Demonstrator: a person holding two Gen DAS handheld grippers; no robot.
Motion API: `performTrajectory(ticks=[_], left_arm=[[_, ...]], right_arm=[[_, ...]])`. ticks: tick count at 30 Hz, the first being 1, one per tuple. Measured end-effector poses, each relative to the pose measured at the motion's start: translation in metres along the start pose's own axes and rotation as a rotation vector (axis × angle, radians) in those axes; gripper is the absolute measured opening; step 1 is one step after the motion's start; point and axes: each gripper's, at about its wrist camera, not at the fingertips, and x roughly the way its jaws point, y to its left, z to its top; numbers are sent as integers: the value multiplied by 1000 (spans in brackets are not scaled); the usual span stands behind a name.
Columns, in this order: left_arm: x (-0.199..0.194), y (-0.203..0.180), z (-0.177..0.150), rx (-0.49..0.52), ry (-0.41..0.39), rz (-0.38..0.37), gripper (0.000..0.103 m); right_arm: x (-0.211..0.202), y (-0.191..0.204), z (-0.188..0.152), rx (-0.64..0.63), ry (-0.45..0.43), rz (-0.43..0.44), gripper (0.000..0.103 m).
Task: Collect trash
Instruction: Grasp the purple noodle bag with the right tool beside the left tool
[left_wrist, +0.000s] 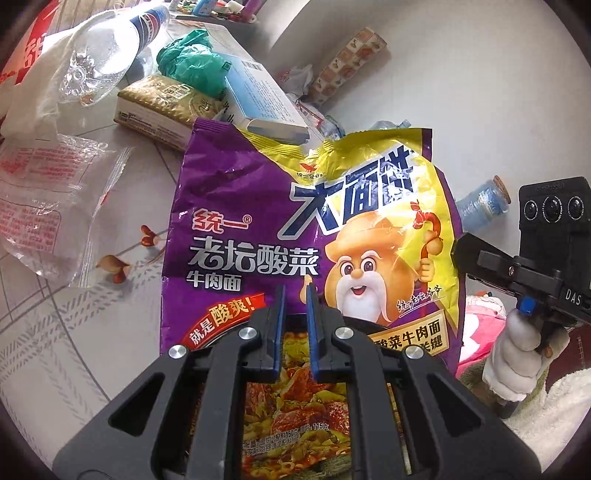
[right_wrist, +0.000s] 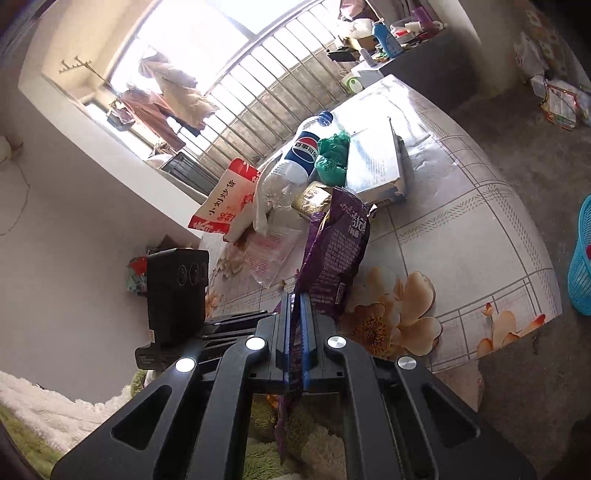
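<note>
A purple and yellow instant-noodle wrapper (left_wrist: 306, 229) fills the left wrist view, held up above the table. My left gripper (left_wrist: 295, 295) is in front of it with a narrow gap between its blue pads; whether it touches the wrapper is unclear. My right gripper (right_wrist: 295, 299) is shut on the wrapper's edge (right_wrist: 332, 251), seen edge-on. The right gripper also shows at the wrapper's right side in the left wrist view (left_wrist: 465, 254).
The flowered tablecloth (right_wrist: 461, 236) holds a Pepsi bottle (right_wrist: 295, 155), green bag (right_wrist: 332, 155), white box (right_wrist: 376, 162), gold packet (left_wrist: 159, 107), clear plastic bag (left_wrist: 48, 199) and red-white bag (right_wrist: 229, 199). A blue basket (right_wrist: 581, 258) stands on the floor at right.
</note>
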Motion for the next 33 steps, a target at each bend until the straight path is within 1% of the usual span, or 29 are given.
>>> performTrajectory(ticks=[4,9,10,14,17,19,21,22,23,25,28,30,31,33], left_arm=[[0,8,2,-16,2,-31,9],[-5,25,-2,-71,2,-86,7],[-6,28,-2,-80,3,-89,4],[-12,40,-7,-120,1,-113,1],[-19,49,-10,-142,-12,-107,0],[-29,53,-13,-145,-32,-74,1],[-42,53,-16,-127,-67,-30,1],[-49,53,-16,-117,-86,-25,1],[-56,51,-15,-110,-107,-34,2],[-69,44,-13,-82,-146,-80,2],[-75,24,-5,-14,-184,-141,2],[-69,13,-2,21,-173,-156,2],[-63,5,-2,38,-156,-150,2],[-45,-3,-2,70,-105,-97,2]], right_arm=[[31,7,15,-19,47,47,5],[77,8,28,-35,156,38,5],[86,6,29,-27,179,39,5],[115,-3,30,15,261,49,5],[131,-8,27,25,308,25,5],[140,-13,22,33,337,-9,5],[143,-18,21,64,345,16,4],[144,-19,21,74,346,20,4],[144,-20,22,82,342,19,3],[145,-21,22,89,333,18,3],[147,-17,22,77,323,7,3],[149,-17,22,90,323,11,3],[149,-18,22,98,323,14,3],[149,-20,23,112,320,19,3]])
